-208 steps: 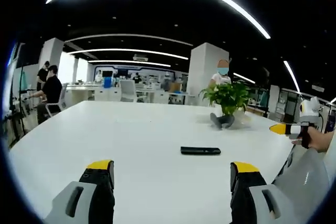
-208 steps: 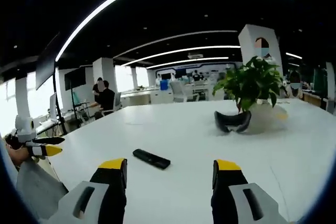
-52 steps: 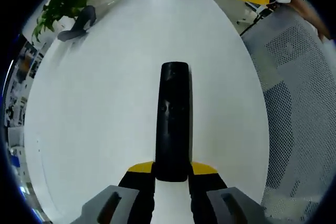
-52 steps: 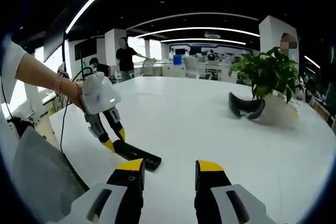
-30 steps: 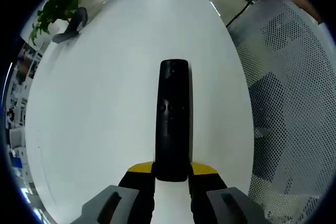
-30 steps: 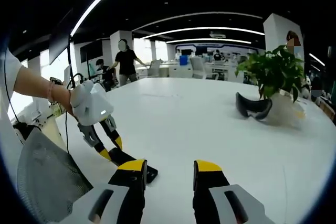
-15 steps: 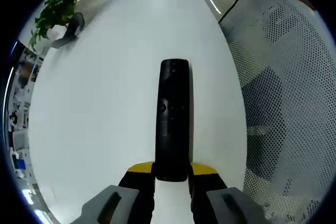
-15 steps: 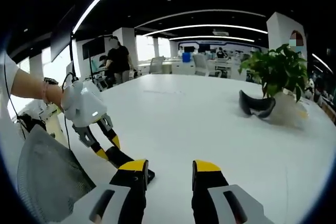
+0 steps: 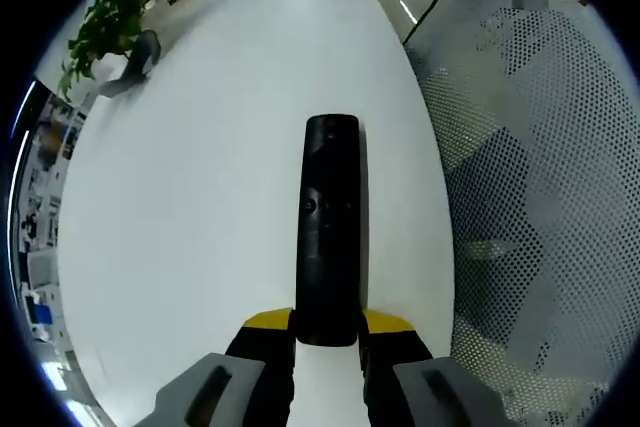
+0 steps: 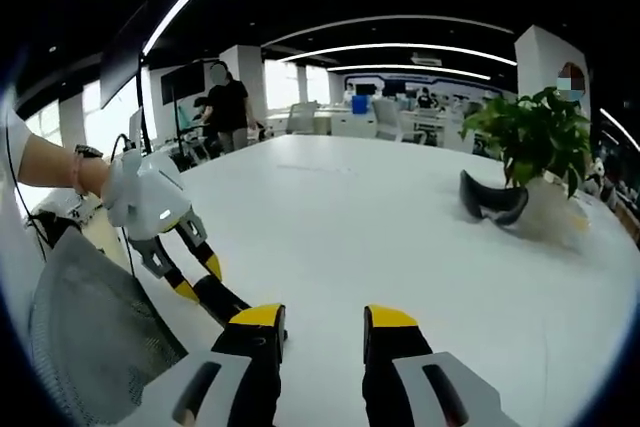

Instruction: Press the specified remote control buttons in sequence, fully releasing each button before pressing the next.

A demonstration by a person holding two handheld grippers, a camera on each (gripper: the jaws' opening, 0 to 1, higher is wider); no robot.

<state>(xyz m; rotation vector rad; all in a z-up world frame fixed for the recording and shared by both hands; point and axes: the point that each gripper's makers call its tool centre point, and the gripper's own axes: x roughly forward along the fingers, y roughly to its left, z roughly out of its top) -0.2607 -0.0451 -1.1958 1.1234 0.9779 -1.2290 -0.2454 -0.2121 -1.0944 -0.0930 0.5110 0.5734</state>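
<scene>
- Left gripper view: the left gripper (image 9: 327, 325) clamps the near end of the remote control (image 9: 330, 227) at frame centre; its long axis runs straight ahead over the white table (image 9: 200, 197).
- Right gripper view: the right gripper (image 10: 316, 319), jaws narrowly parted and empty, hovers just right of the remote, lower left of frame; judged the pressing hand.
</scene>
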